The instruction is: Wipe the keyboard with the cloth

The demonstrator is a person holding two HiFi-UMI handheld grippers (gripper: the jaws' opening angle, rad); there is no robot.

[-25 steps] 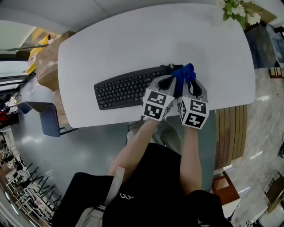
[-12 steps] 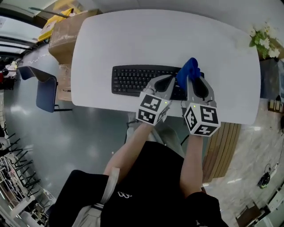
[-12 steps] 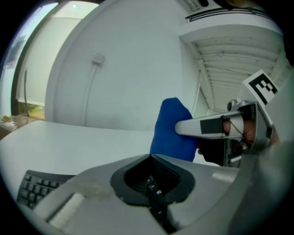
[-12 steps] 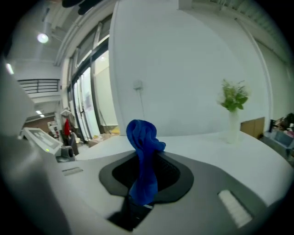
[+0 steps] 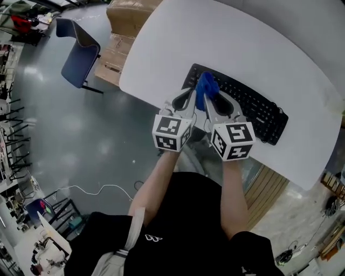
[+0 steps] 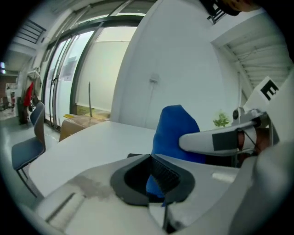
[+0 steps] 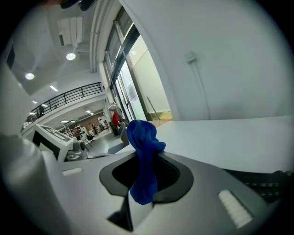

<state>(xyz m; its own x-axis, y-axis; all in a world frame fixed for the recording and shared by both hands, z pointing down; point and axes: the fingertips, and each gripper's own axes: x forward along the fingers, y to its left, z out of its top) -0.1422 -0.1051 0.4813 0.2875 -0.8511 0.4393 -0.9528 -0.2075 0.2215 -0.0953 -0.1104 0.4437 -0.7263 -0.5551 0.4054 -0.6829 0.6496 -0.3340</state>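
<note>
The left tongs and right tongs sit side by side, their tips close together. The right tongs are clamped on the blue cloth. In the right gripper view the cloth runs through the hollow between the jaws and bunches up past their tips. The left tongs are also closed. The left gripper view shows a small fold of the same cloth caught where the jaws meet. The bulk of the cloth rises just ahead of them, and a finger of the right tongs crosses in front of it.

The bunched cloth stands between the two pairs of tips, over one end of the black keyboard. Whether it touches the keys cannot be told. The keyboard stretches away to the right of the right tongs and lies flat on the white tabletop.

Past the tabletop's edge, well to the left of the left tongs, a cardboard box and a blue chair stand on the grey floor.
</note>
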